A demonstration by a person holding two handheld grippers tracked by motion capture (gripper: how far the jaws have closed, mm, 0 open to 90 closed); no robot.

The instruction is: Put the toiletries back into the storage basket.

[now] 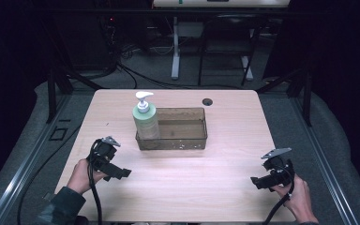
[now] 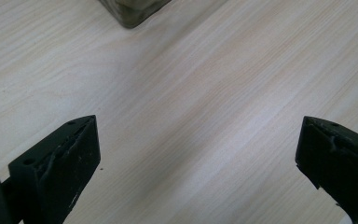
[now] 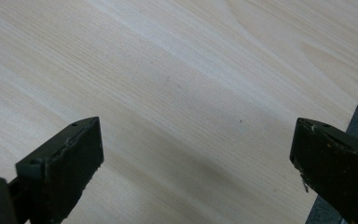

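- A rectangular table with a pale, light-grained wooden top (image 1: 225, 183) and rounded corners carries everything; it stands on a grey floor.
- A small round dark cable hole (image 1: 207, 101) is set in the top near the far edge, right of the middle.
- A translucent, smoke-brown rectangular plastic bin (image 1: 187, 140) lies directly on the top, in its far half, about midway across.
- One corner of that bin (image 2: 133, 14) shows at the upper edge of the left gripper view, resting on the wood.
- In the right gripper view the top's edge runs down the right side, with the grey floor beyond.
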